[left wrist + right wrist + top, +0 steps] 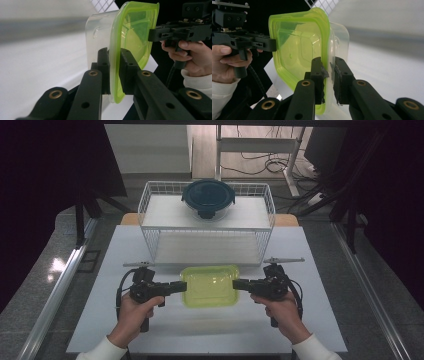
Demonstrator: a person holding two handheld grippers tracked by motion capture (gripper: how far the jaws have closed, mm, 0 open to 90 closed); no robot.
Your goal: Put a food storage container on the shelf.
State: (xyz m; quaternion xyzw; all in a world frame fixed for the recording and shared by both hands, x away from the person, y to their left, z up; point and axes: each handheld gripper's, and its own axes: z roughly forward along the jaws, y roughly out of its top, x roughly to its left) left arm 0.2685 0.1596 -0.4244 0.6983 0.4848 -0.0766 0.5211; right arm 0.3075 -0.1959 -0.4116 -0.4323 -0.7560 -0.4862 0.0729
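White bench [100, 320], wire rack [150, 205] at back, grey floor [30, 285], cables behind, both hand-held grippers, left [183, 286] and right [236, 284], clamped on green-lidded container [210, 287] rim

Wire rack [207, 227] stands just behind the green-lidded container [209, 285], blocking forward travel. A dark-lidded bowl [208, 198] occupies the rack's top. Bare bench [100, 320] lies open near both hands and at the sides.

Probably a lab or test room: a white surface [100, 320] stands on a grey stone floor [30, 310], dark curtains [50, 165] hang at both sides, and loose cables [260, 165] trail under a desk frame [255, 145] behind.
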